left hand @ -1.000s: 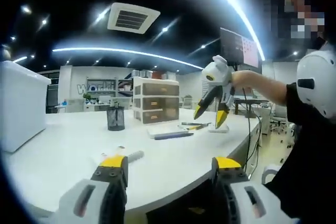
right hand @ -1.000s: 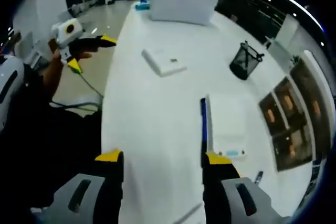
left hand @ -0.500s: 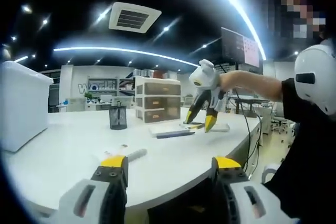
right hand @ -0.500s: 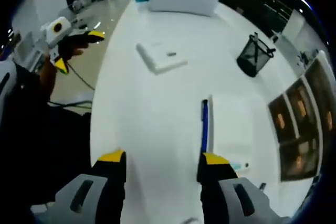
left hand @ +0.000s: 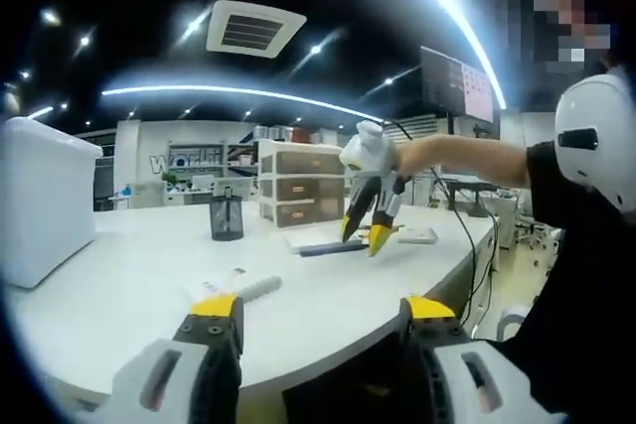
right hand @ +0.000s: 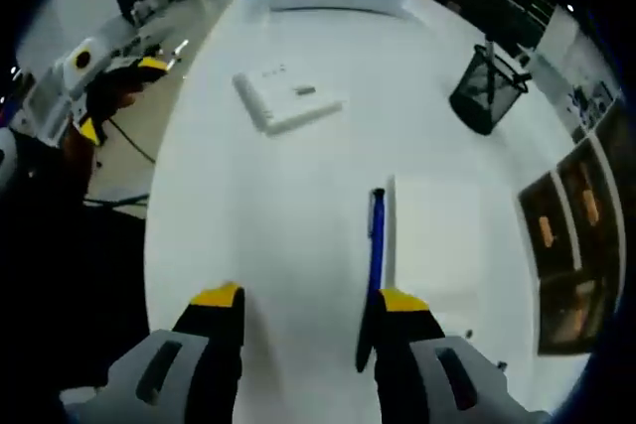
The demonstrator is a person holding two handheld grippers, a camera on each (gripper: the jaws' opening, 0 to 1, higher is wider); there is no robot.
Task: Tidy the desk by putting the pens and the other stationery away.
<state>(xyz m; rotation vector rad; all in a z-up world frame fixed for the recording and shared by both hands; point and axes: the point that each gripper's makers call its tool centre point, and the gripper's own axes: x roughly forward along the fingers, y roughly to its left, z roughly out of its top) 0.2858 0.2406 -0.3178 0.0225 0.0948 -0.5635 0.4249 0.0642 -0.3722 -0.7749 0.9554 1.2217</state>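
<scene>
A blue pen [right hand: 376, 235] lies on the white desk [right hand: 258, 206] along the left edge of a white notebook [right hand: 437, 235]. My right gripper [right hand: 307, 299] hangs open just above the desk, and the pen's near end runs just inside its right jaw. From the left gripper view, that right gripper [left hand: 361, 235] points down, open, over the blue pen [left hand: 333, 247]. A black mesh pen cup [right hand: 485, 96] stands farther back. My left gripper [left hand: 321, 307] is open at the desk's near edge, with nothing between its jaws. A grey marker [left hand: 256, 290] lies on a white pad just ahead of it.
A large white box [left hand: 45, 196] stands at the left, and a white drawer unit [left hand: 298, 186] behind the mesh cup [left hand: 227, 217]. A person's arm [left hand: 467, 158] holds the right gripper. The desk's edge curves near the left gripper [right hand: 104, 76].
The right gripper has come down and closer to the blue pen, which now reaches its right jaw. The left gripper has stayed about where it was.
</scene>
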